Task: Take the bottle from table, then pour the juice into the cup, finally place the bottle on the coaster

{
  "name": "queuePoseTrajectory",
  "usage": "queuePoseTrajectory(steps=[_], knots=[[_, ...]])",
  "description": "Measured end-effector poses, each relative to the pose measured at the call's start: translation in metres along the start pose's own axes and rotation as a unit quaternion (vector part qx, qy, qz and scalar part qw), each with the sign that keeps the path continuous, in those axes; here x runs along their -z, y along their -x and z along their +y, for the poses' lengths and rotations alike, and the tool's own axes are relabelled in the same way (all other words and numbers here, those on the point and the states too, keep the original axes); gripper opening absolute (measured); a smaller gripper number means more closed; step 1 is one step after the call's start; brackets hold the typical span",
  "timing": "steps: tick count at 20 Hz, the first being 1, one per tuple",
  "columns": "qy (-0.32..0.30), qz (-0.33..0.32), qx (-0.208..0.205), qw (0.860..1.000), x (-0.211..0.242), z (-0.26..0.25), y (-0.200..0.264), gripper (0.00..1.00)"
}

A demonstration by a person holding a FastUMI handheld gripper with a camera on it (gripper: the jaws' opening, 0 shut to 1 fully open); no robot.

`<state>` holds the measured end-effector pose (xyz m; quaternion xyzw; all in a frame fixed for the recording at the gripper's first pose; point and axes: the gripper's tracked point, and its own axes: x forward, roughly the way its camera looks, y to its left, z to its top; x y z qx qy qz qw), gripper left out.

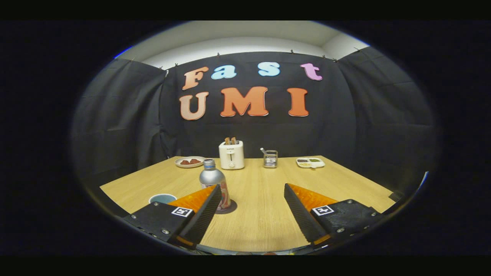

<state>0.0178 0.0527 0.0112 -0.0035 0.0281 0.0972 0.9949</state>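
Note:
A silver bottle (213,180) with a red label stands upright on a dark round coaster (229,208) on the wooden table (261,214). It is just beyond the tip of my left finger (203,207), which hides part of its lower side. A blue-grey cup (162,198) sits to the left of the bottle, partly behind the left finger's body. My gripper (253,190) is open, its two fingers spread wide with bare table between them. The right finger (297,203) is well apart from the bottle.
At the table's far edge stand a white toaster (231,154) with toast in it, a plate of brown food (190,161) to its left, a small metal rack (270,158) and a white divided tray (310,162) to its right.

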Motion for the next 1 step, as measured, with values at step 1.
queuePoseTrajectory(steps=[1], knots=[[0.0, -0.001, 0.007, 1.0, -0.0007, -0.0063, 0.0033, 0.97]])
